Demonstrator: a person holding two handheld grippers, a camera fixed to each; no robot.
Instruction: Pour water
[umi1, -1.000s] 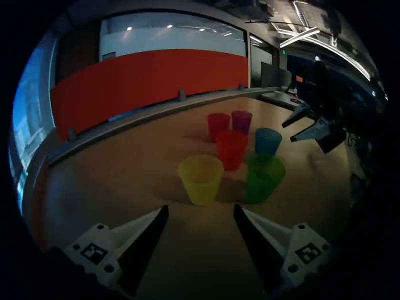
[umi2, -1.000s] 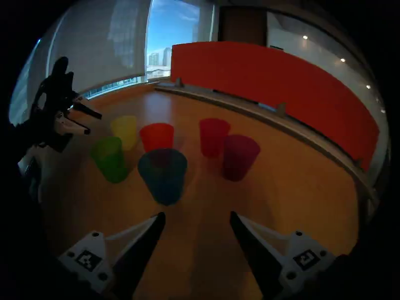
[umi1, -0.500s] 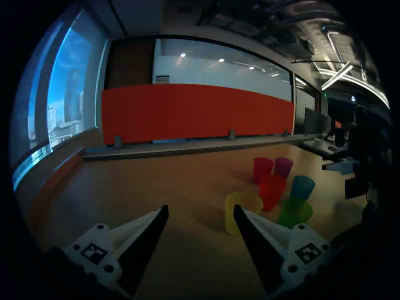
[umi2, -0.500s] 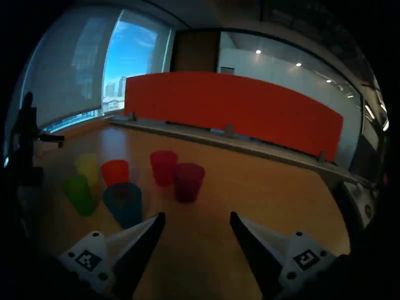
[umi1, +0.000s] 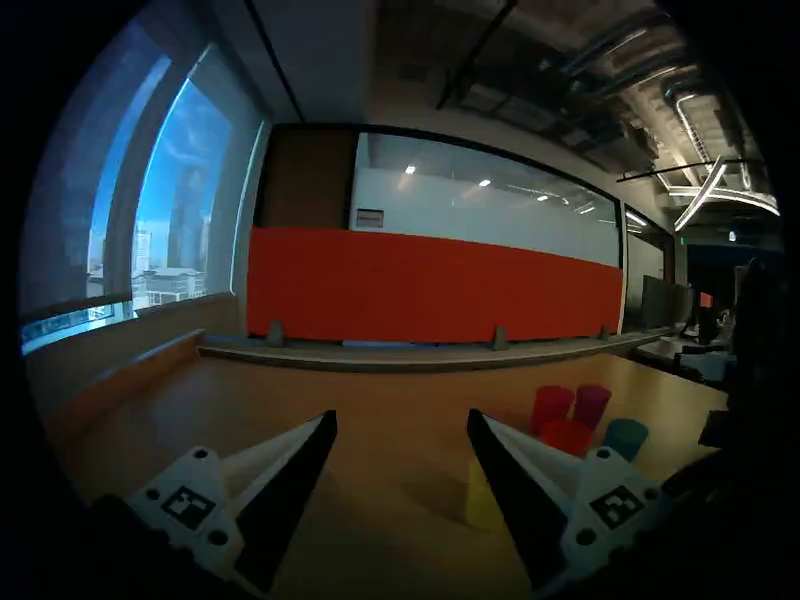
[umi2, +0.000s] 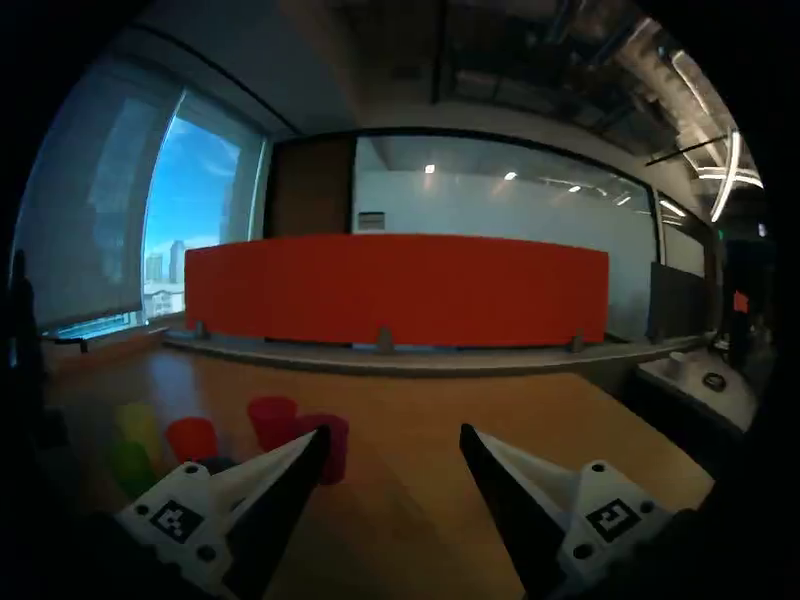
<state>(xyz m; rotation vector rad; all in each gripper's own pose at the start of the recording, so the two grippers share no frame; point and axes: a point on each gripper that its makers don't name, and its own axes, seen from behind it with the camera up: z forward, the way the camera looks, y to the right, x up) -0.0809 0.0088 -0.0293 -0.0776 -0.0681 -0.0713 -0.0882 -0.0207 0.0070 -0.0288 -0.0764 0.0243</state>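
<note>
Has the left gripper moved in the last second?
Yes. The left gripper tilted up and leftward: the yellow cup and red partition sit lower in its view.

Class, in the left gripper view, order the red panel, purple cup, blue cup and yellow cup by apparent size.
Largest: the red panel, by far.
Next: the purple cup and the blue cup look alike, so they are not ranked.
Unsure: the yellow cup is mostly hidden behind the left gripper.

wooden table (umi1: 400, 400) with clustered coloured cups (umi1: 552, 405)
</note>
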